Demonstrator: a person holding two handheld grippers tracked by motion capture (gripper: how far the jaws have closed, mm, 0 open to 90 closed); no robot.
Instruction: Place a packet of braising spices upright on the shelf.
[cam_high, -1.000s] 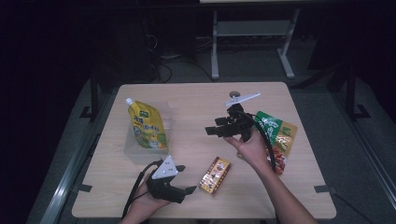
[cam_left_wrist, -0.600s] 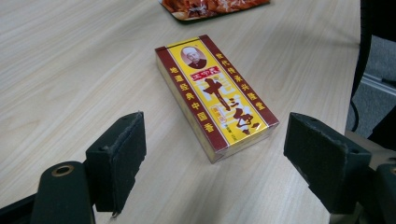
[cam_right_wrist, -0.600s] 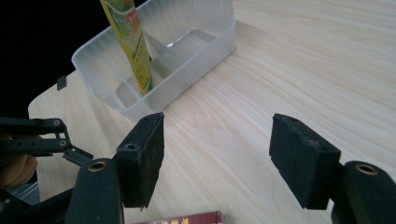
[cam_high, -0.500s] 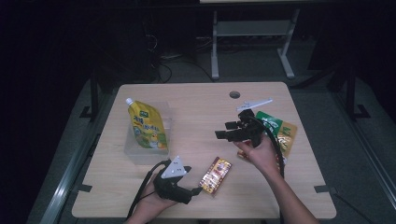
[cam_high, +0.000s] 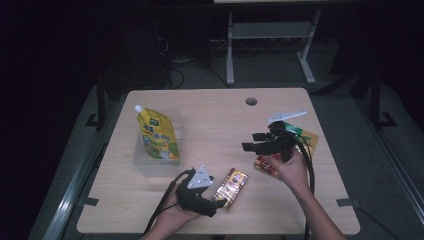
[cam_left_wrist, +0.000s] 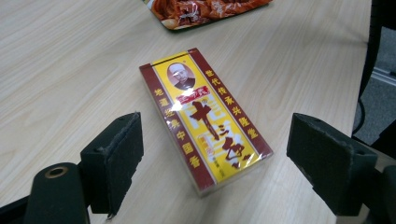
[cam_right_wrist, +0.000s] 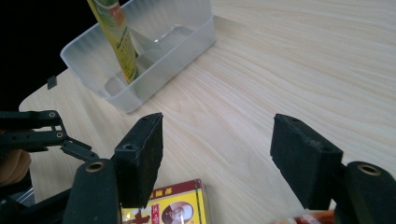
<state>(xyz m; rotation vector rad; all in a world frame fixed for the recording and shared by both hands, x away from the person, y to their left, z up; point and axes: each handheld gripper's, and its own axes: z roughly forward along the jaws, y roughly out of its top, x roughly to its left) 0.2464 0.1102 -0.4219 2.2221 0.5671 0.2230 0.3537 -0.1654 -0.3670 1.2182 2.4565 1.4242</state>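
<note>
Between open left gripper (cam_left_wrist: 215, 158) jaws | spice box (cam_left_wrist: 205, 119) flat on table (cam_left_wrist: 70, 70)

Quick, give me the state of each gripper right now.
Left gripper: open, holding nothing; the yellow and red box lies on the table between its jaws, untouched.
Right gripper: open, holding nothing, above bare table.

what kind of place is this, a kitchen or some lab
Most likely a lab or recording room, not a kitchen: a bare wooden table with a cable hole, dark surroundings with cables on the floor, and packaged goods laid out like a yellow box and a clear bin.
</note>
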